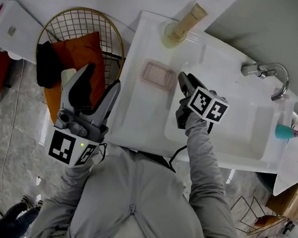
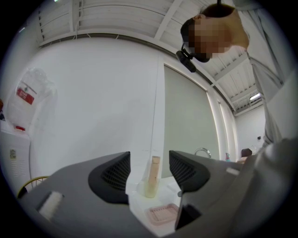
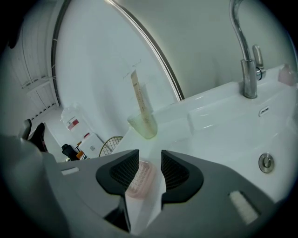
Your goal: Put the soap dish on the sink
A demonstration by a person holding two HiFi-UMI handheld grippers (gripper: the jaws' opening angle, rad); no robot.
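Note:
The pink soap dish (image 1: 157, 73) lies flat on the left ledge of the white sink (image 1: 137, 119), empty. In the right gripper view the soap dish (image 3: 139, 179) shows just beyond the jaws, partly behind the left one. My right gripper (image 1: 183, 82) hovers at the dish's right side, apart from it, open with a narrow gap and nothing between its fingers. My left gripper (image 1: 95, 87) is held up by the sink's left edge, open and empty. From the left gripper view the soap dish (image 2: 163, 214) sits low on the ledge ahead.
A pale green cup holding a tall tube (image 1: 177, 33) stands at the ledge's far end. The chrome faucet (image 1: 269, 73) rises behind the basin (image 1: 232, 129). A wire basket (image 1: 75, 35) with an orange cloth and a black item stands left of the sink. A teal bottle (image 1: 285, 131) is at the right.

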